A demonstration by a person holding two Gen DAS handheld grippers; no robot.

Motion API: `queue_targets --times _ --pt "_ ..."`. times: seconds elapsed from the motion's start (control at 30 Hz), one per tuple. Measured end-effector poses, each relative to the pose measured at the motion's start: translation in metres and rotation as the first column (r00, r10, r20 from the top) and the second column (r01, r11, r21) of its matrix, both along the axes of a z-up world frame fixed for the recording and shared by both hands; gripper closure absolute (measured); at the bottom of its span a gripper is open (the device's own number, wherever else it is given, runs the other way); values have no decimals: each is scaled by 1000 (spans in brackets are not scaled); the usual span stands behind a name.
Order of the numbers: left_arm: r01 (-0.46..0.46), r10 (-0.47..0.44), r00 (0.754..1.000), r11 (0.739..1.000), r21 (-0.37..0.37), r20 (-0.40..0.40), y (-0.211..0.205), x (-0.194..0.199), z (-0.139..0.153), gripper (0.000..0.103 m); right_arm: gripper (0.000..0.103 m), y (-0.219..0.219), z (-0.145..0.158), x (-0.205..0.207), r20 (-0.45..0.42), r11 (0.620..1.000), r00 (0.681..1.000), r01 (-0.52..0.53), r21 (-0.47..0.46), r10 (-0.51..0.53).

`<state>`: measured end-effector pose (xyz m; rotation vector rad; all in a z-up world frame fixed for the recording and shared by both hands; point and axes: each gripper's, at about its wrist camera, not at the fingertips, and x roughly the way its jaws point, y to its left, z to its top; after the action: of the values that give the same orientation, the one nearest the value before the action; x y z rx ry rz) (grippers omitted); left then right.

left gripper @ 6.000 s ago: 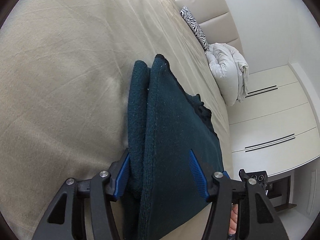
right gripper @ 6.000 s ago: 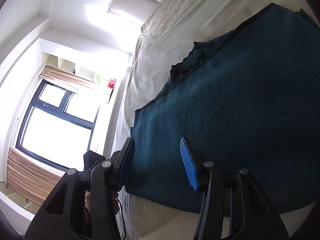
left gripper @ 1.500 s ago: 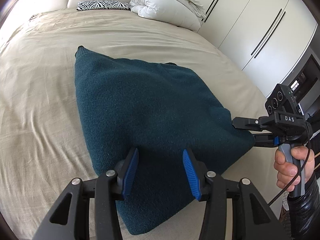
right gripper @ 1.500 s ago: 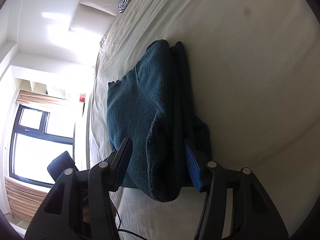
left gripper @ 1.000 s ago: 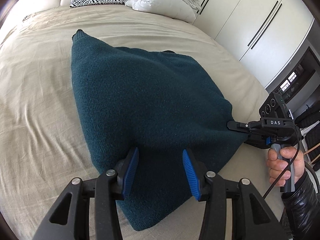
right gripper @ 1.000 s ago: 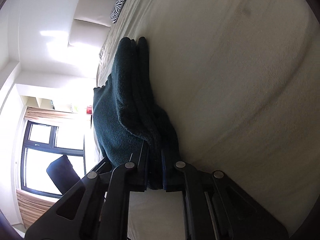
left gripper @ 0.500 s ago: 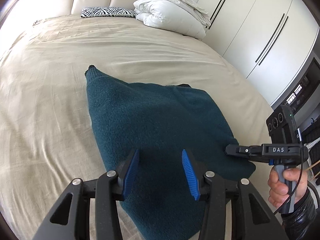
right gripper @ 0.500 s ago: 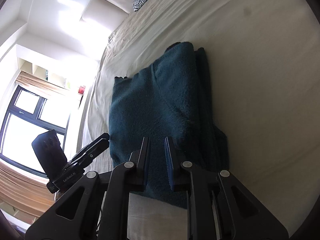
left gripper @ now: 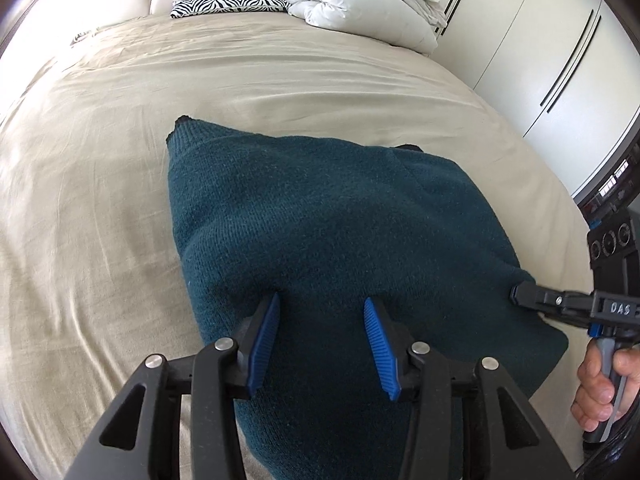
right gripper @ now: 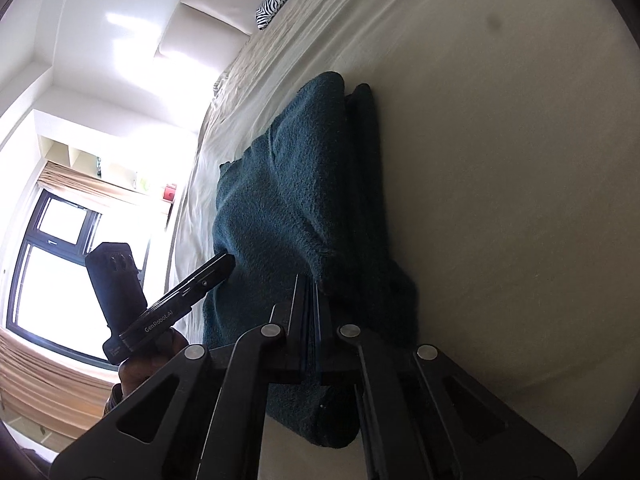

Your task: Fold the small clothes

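Beige bed (left gripper: 100,200) carries a folded sweater (left gripper: 340,220) — left gripper (left gripper: 320,304) spread apart over it, right gripper (right gripper: 311,280) pinched together on its corner.

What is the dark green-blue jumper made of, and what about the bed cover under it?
The jumper looks like thick, fuzzy knitted wool or something similar; you can see tiny knit rows. The bed cover looks like smooth, thin woven cloth, maybe cotton, with soft wrinkles.

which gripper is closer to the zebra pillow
Left, though only slightly. The left gripper sits open over the near part of the folded sweater, facing the zebra pillow at the headboard. The right gripper pinches the sweater's right edge, nearer the wardrobe side.
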<state>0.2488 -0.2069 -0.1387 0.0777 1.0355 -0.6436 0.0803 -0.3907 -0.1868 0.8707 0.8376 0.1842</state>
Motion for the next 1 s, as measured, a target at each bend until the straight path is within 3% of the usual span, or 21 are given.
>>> queue_targets --times 0.23,0.37,0.47,0.83,0.93,0.97,1.0 --pt "-7 7 1000 999 38 16 -8 0 -1 55 97 9 30 66 0 997 1000 -30 -69 30" --pt "0 0 1000 999 36 -2 -8 5 -3 55 97 12 15 105 -105 994 994 -41 -102 31" --pt "7 -6 1000 999 45 -4 -11 8 -4 55 102 4 3 121 -136 992 991 -14 -125 -3" --pt "14 -13 1000 998 55 -16 -17 11 -5 55 103 -18 -11 118 -82 984 995 47 -169 -62" --pt "16 -15 1000 999 49 -18 -15 11 -5 55 103 -7 9 108 -77 973 994 62 -225 -81" --pt "16 -15 1000 999 46 -19 -14 11 -6 55 96 -3 18 101 -59 970 995 62 -235 -78" --pt "15 -14 1000 999 44 -18 -14 11 -7 55 96 2 28 91 -29 973 997 59 -223 -67"
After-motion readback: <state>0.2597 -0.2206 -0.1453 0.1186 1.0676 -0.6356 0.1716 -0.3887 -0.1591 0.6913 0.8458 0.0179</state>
